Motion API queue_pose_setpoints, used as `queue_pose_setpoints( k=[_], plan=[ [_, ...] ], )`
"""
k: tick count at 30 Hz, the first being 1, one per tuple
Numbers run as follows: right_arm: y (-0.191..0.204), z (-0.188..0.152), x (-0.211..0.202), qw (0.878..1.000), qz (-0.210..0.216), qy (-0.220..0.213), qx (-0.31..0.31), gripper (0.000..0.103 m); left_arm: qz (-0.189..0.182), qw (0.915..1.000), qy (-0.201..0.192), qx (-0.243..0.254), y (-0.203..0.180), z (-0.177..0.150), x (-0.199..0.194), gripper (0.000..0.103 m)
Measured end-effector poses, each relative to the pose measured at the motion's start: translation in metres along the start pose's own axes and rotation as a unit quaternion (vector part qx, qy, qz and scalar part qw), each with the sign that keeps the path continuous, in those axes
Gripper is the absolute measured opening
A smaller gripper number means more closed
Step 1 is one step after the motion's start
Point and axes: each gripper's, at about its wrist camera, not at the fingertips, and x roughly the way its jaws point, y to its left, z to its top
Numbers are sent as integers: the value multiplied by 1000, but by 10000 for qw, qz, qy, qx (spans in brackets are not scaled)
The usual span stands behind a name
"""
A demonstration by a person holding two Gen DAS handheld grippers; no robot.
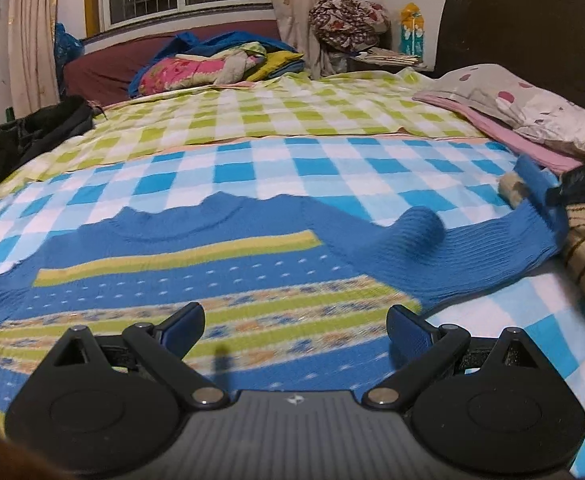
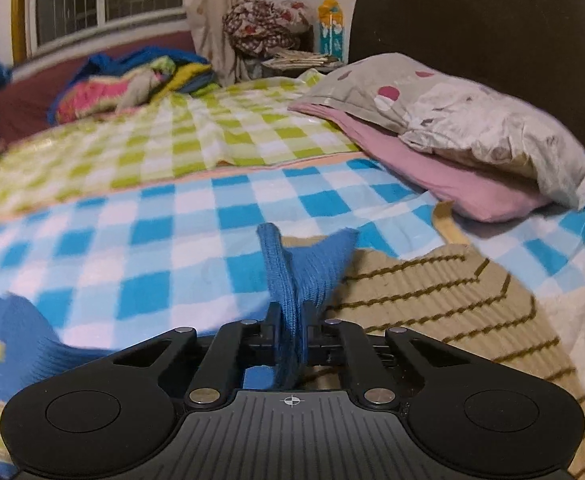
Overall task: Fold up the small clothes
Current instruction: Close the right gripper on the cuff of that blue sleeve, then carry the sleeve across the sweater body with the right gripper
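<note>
Right claw pinches my blue sweater's sleeve cuff; sleeve runs leftward to the sweater body under my left claw, spread wide, empty.

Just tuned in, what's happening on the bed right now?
A small blue patterned sweater lies spread on the blue checked sheet. The right hand-held gripper is shut on the cuff of its sleeve, holding it above a beige striped garment. The left hand-held gripper is open over the sweater's body, gripping nothing. The sleeve has not yet been laid across the body.
</note>
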Motion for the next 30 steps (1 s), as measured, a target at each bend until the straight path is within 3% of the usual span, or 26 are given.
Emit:
queue_pose_setpoints(
  k=[5,10,15,18,20,24,30],
  plan=[
    [18,6,-28,9971,709,-53,257,8,136,9999,11,66,22,-12,-18,103],
    [70,9,-59,9873,1569,-118,209,8,415,9991,115,-51,59,-32,-44,103],
    [156,-11,-85,9619,2722,-6,-268,8,645,9970,235,-361,102,-58,-66,103],
    [209,-37,-93,9458,3148,104,-788,8,699,9956,365,-503,124,-70,-71,103],
    [241,-57,-93,9359,3334,220,-1118,8,758,9947,388,-581,138,-77,-76,103],
    [283,-89,-83,9279,3337,398,-1612,8,757,9926,425,-848,160,-83,-79,103],
    [296,-108,-79,9278,3236,486,-1793,8,663,9927,350,-945,175,-81,-78,103]
  ],
)
